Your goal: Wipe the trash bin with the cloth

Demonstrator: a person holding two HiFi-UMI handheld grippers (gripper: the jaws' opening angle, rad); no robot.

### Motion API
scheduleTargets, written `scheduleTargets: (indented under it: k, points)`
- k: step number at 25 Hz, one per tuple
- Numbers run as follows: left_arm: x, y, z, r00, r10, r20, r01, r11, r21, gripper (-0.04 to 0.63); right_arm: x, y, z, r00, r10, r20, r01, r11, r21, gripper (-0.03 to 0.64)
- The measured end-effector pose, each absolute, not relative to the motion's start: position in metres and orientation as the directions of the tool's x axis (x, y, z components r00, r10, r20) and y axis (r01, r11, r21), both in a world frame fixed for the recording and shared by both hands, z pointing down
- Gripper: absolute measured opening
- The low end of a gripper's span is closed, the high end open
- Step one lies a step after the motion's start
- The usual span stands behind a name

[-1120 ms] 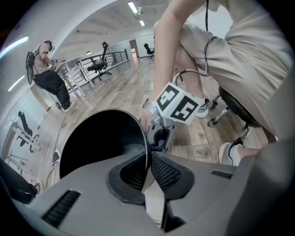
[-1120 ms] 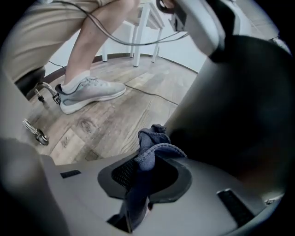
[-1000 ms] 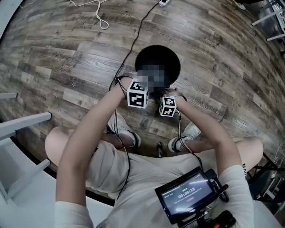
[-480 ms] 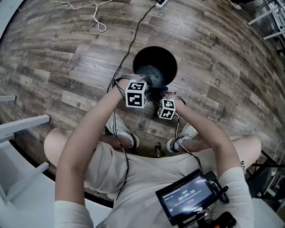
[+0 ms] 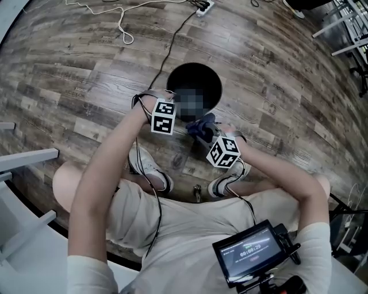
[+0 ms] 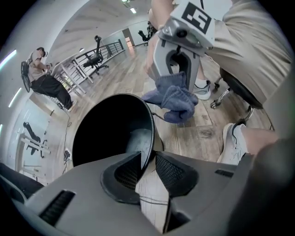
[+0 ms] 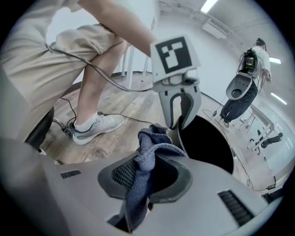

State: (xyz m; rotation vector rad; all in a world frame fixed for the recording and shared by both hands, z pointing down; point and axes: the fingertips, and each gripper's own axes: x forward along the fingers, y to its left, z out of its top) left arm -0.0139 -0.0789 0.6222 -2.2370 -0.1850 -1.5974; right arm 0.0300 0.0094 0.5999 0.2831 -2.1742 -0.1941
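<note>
The trash bin (image 6: 99, 133) is sitting with its rim between the left gripper's (image 6: 147, 169) released jaws, which have just been opening. The right gripper (image 7: 146, 174) is clenching the blue cloth (image 7: 154, 140).

- The floor (image 5: 69, 74) is grey-brown wood plank, pretty worn looking.
- A white cord (image 5: 122, 26) loops across it, near a power strip (image 5: 202, 7).
- There's a black office chair (image 6: 96, 59) by a railing (image 6: 113, 48) further back.
- Strip lights (image 7: 209, 5) run along a pale ceiling.

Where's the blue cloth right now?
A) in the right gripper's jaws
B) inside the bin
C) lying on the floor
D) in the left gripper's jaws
A: the right gripper is shut on the blue cloth, outside the trash bin.
</note>
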Motion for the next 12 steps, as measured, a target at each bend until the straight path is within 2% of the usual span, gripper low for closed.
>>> scheduleTargets:
  k: [8,12]
  points:
    - [0.000,-0.053,0.623,0.348,-0.040,0.937,0.364,-0.915,-0.174,0.069,0.022,-0.013,0.592,-0.550,-0.307,0.777,-0.186,0.952,0.244,0.077]
    - [0.004,-0.048,0.622,0.366,-0.029,0.930,0.362,-0.916,-0.171,0.061,0.023,-0.015,0.615,-0.526,-0.294,0.798,-0.148,0.956,0.255,0.077]
